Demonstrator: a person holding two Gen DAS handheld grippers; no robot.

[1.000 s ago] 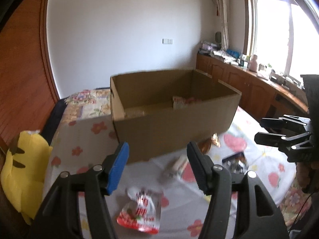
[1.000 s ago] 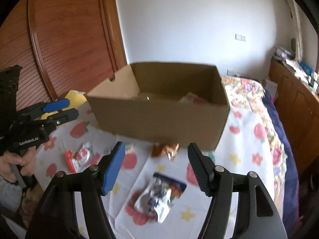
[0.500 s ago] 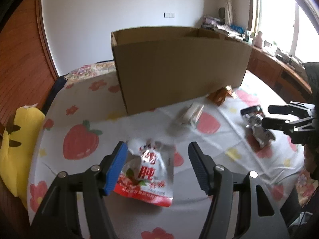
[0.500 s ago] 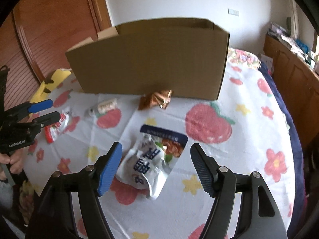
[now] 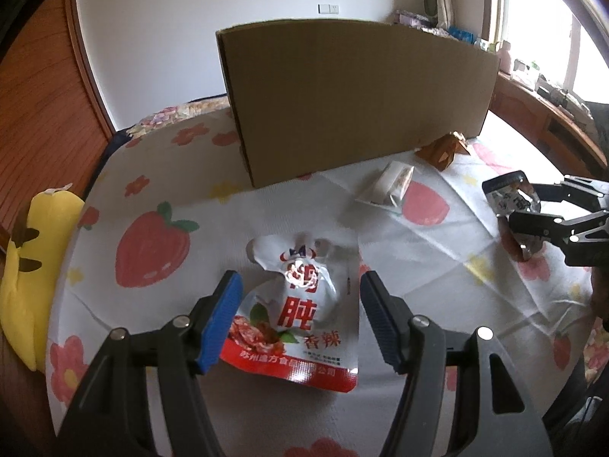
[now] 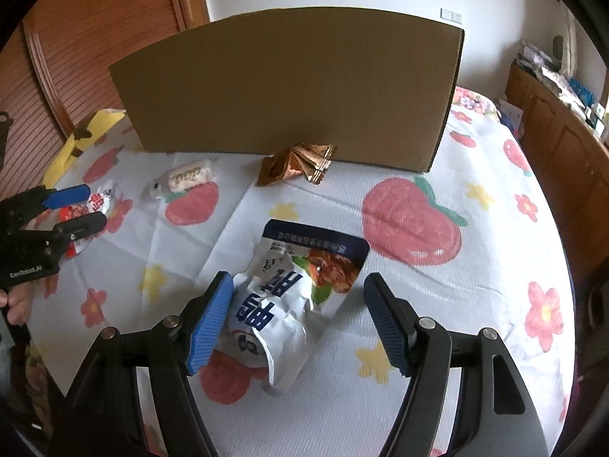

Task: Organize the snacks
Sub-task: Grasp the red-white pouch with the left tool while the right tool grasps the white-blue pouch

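A tall cardboard box [image 5: 354, 103] stands on the strawberry-print cloth [image 5: 152, 205]; it also shows in the right wrist view [image 6: 289, 91]. My left gripper [image 5: 300, 304] is open, its fingers on either side of a red-and-white snack pouch [image 5: 300, 312] lying flat. My right gripper [image 6: 300, 308] is open around a blue-and-white snack pouch [image 6: 289, 301]. A small white packet [image 5: 388, 186] and a bronze foil packet [image 6: 297, 163] lie at the box's foot. The inside of the box is hidden.
A yellow plush toy [image 5: 34, 266] lies at the cloth's left edge. A wooden cabinet with clutter on top [image 6: 563, 125] runs along the right, under a window [image 5: 548, 23]. A wooden sliding door [image 6: 91, 34] stands at the left.
Both grippers have come down and forward from above the box to the cloth. Each open gripper now straddles its pouch, and the box's inside has dropped out of sight.
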